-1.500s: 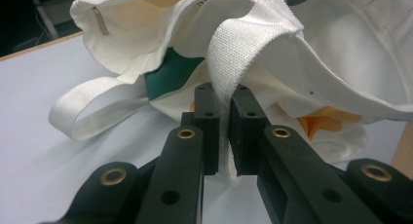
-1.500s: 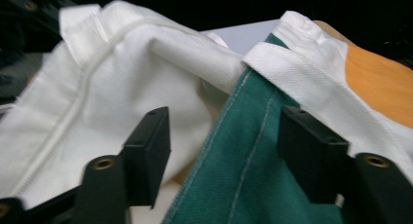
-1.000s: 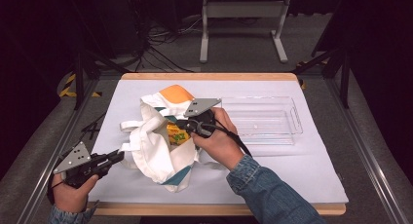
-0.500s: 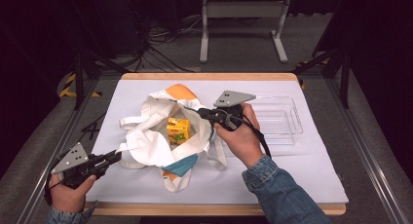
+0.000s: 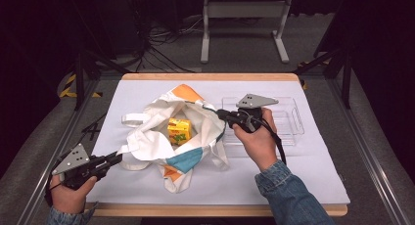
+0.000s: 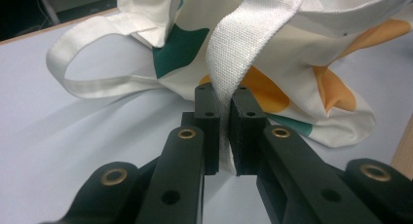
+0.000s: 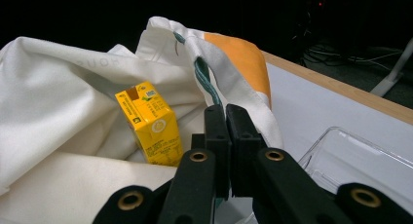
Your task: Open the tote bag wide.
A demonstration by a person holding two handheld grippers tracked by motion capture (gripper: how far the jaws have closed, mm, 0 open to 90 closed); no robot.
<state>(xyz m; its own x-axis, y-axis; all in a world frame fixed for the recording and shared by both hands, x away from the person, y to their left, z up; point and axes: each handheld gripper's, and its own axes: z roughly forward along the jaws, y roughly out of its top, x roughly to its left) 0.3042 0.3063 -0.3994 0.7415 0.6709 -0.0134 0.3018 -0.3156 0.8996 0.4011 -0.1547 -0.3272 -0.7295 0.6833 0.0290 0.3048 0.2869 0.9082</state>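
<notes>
White tote bag with orange and teal patches lies open, yellow carton upright inside.

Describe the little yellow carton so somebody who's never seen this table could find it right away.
Start at the white table mat, then find the cream tote bag with orange and teal patches lying left of the clear plastic tray. Inside the bag's open mouth stands the yellow carton, a small printed box and the one bright yellow thing among the pale cloth.
</notes>
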